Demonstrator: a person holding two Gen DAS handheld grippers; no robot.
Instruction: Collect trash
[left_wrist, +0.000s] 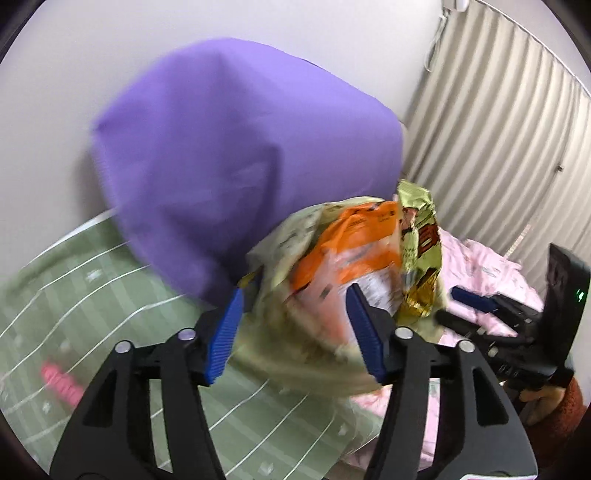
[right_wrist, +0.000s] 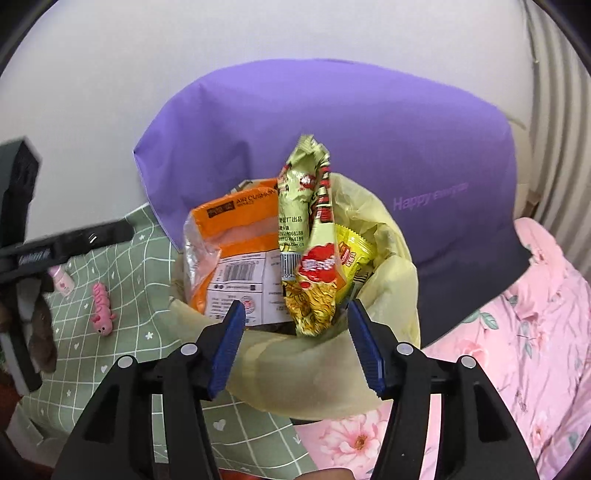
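Right now my right gripper (right_wrist: 295, 325) and left gripper (left_wrist: 293, 323) both stand open, empty, by the yellow trash bag (right_wrist: 384, 236) holding an orange packet (right_wrist: 236, 240), noodle wrapper (right_wrist: 314, 258) and yellow sachet (right_wrist: 352, 251), its bottom hidden, left view blurred.

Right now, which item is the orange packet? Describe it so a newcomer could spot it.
Find the purple pillow against the wall; before it sits a pale yellow bag stuffed with wrappers. The orange packet is the flat one at the bag's left, with a white barcode label, unlike the crinkled green and yellow noodle wrappers beside it.
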